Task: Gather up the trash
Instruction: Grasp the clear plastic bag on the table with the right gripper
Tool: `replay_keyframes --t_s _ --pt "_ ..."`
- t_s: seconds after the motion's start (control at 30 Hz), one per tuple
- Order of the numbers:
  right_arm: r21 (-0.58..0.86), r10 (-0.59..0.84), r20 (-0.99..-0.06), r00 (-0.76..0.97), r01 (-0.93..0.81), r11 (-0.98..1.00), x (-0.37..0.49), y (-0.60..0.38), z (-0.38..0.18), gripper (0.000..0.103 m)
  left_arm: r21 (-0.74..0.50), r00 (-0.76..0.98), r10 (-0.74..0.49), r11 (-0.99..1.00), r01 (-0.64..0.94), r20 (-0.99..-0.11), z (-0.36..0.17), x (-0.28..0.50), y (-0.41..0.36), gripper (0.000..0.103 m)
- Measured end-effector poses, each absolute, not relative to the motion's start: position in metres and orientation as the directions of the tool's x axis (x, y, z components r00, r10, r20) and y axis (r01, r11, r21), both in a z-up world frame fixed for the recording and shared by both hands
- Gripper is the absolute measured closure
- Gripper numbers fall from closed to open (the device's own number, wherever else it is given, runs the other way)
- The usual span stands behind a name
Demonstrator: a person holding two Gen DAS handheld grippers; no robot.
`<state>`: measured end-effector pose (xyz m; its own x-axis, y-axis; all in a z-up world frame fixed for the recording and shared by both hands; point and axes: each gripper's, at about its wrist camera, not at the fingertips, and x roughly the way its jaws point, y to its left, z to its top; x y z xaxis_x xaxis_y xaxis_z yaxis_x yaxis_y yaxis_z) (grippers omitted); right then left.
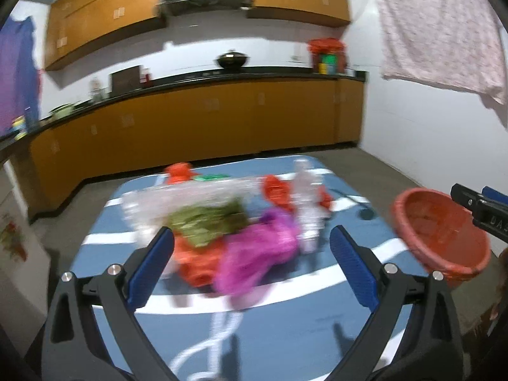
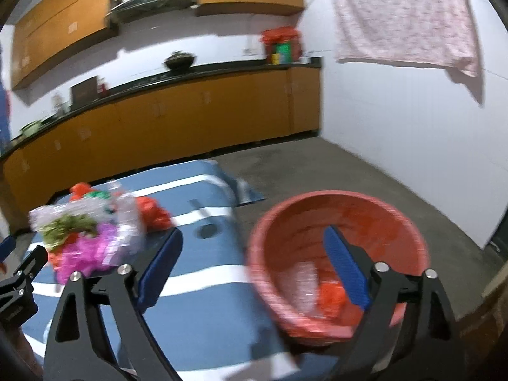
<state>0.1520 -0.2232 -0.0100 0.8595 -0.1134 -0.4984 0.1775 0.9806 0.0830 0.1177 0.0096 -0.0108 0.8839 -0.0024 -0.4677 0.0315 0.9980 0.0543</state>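
Note:
A pile of trash lies on the blue white-striped table (image 1: 273,327): a pink bag (image 1: 257,254), an orange bag (image 1: 197,263), green leafy scraps (image 1: 206,219) in clear plastic, a clear bottle (image 1: 306,209) and red scraps (image 1: 276,190). My left gripper (image 1: 252,244) is open and empty, its fingers either side of the pile's near edge. A red basket (image 2: 336,260) stands off the table's right side and holds clear plastic and an orange scrap (image 2: 330,295). My right gripper (image 2: 250,254) is open and empty, over the basket's near rim. The pile also shows in the right wrist view (image 2: 89,238).
A white cord (image 1: 216,336) lies on the near table. Orange kitchen cabinets (image 1: 197,120) with a black counter run along the back. A pink cloth (image 1: 438,28) hangs on the right wall. Grey floor (image 2: 333,165) lies beyond the table.

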Motion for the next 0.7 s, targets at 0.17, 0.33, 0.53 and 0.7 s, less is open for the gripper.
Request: replay_keyframes --t_s 0.17,0.33,0.53,0.7 --pt "0.086 -0.001 -0.540 0.842 0.057 0.995 0.186 -0.171 -0.018 0.030 0.034 0.877 0.097 0.995 -0.091 -0.471 -0.016 0.113 0.058 0.006" --pt "0.095 0.070 -0.580 0.811 -0.018 0.995 0.221 -0.127 -0.030 0.041 0.028 0.873 0.153 0.987 -0.158 -0.464 -0.015 0.112 0.086 0.007" --pt "0.121 0.095 -0.639 0.763 -0.023 0.992 0.259 -0.103 -0.052 0.048 0.006 0.871 0.178 0.980 -0.197 -0.459 -0.017 0.111 0.110 0.006" --pt "0.119 0.100 -0.663 0.742 -0.028 0.992 0.272 -0.095 -0.063 0.051 -0.016 0.868 0.168 0.980 -0.199 -0.466 -0.019 0.117 0.120 0.007"
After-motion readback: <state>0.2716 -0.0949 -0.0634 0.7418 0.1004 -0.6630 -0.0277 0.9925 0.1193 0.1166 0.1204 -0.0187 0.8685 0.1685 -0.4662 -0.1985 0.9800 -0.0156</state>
